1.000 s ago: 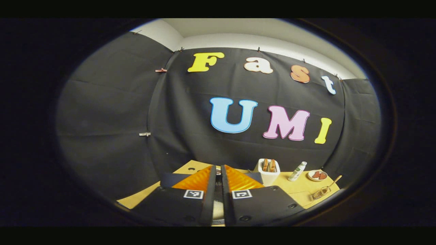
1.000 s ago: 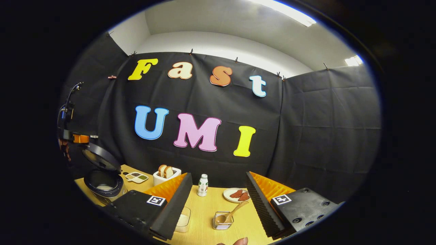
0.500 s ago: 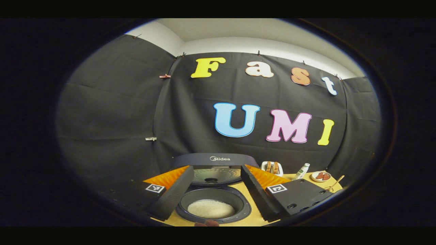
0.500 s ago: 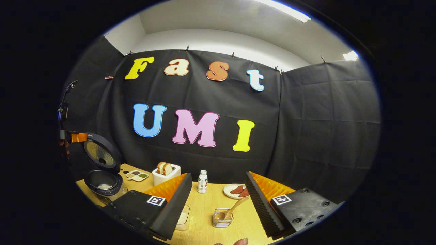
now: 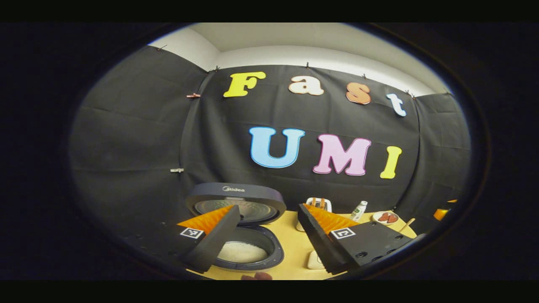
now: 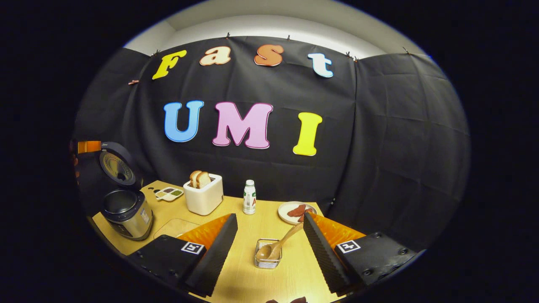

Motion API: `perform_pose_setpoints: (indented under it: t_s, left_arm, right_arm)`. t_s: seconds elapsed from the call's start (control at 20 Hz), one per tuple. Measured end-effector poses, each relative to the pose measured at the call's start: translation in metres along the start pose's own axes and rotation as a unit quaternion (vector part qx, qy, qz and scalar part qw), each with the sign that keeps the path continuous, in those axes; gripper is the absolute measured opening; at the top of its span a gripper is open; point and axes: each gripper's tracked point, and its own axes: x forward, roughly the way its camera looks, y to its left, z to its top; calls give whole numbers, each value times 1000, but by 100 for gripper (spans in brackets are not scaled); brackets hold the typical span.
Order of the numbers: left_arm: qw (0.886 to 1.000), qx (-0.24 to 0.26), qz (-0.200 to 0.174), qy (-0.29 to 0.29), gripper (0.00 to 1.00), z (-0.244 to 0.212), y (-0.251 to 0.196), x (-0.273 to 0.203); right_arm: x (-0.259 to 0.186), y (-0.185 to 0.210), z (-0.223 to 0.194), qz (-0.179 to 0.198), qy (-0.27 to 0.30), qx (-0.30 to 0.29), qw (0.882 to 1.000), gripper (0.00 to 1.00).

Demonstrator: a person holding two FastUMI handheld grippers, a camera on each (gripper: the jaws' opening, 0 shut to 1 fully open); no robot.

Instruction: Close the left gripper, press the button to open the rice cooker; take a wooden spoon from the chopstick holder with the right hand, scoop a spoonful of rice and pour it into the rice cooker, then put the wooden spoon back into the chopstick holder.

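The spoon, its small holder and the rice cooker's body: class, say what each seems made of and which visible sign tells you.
The light-brown wooden spoon looks like matt wood, with a warm, even tan and no glint. The small see-through chopstick holder seems to be wire mesh or clear plastic with a shiny rim; I cannot tell which. The silver-bodied rice cooker appears to be brushed metal below, with a dark plastic lid.

Black cloth walls, white wall above, light wooden table.
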Motion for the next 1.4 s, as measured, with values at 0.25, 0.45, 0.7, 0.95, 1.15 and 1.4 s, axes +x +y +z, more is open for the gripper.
perform_pose_setpoints:
  t_s: [0.25, 0.45, 0.7, 0.95, 1.15, 1.4]
  left_arm:
    - [1000, -4, -21, -5, 90, 2, -47, -10]
    - [998, 26, -53, -32, 90, 10, -85, -14]
    - [992, 57, -112, -14, 94, 4, -143, -14]
    - [990, 61, -124, 9, 94, -5, -171, -12]
    - [990, 72, -115, 26, 94, -15, -178, -9]
    - [992, 68, -99, 42, 96, -22, -179, -4]
  right_arm:
    - [34, -20, -44, 19, 46, 39, 998, 98]
    - [65, -41, -81, 3, 71, 72, 995, 98]
    - [99, -60, -136, -25, 106, 112, 988, 98]
    - [125, -71, -180, -27, 149, 139, 979, 98]
    - [146, -70, -200, -17, 175, 167, 970, 97]
    - [161, -59, -204, 1, 186, 200, 962, 76]
